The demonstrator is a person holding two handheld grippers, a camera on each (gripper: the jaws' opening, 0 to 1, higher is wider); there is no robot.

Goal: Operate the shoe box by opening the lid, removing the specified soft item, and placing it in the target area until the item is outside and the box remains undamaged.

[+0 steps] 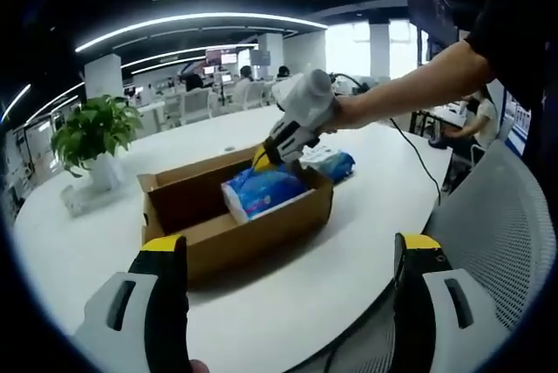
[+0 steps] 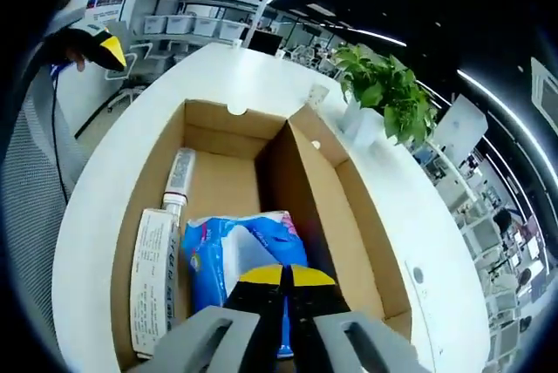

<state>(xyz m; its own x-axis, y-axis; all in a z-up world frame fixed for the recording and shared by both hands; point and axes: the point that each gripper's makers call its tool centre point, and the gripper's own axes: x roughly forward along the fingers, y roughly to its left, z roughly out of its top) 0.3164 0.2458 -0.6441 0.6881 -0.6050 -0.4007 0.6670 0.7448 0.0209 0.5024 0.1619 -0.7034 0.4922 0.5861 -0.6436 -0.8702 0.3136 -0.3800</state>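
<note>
Box: an open brown shoe box [image 1: 235,216] sits in the middle of the left gripper view on a white tabletop [image 1: 349,260].
Soft pack: a blue soft pack [image 2: 235,255] lies inside the box, low in the middle of the right gripper view.
Right hand-held gripper: its yellow tips [image 2: 285,279] are pressed together, right over the blue pack. I cannot tell if they pinch it. In the left gripper view it reaches down into the box from the upper right.
Left hand-held gripper: its two yellow tips [image 1: 292,260] stand wide apart at the bottom, holding nothing.
Right gripper view adds: a long white carton [image 2: 153,281] and a small tube [image 2: 180,177] lie at the left inside the box.
Left gripper view adds: another blue pack [image 1: 336,164] lies on the tabletop just behind the box.
Plant: a green plant [image 1: 91,133] stands at the left.
Writing: too blurry to read.
</note>
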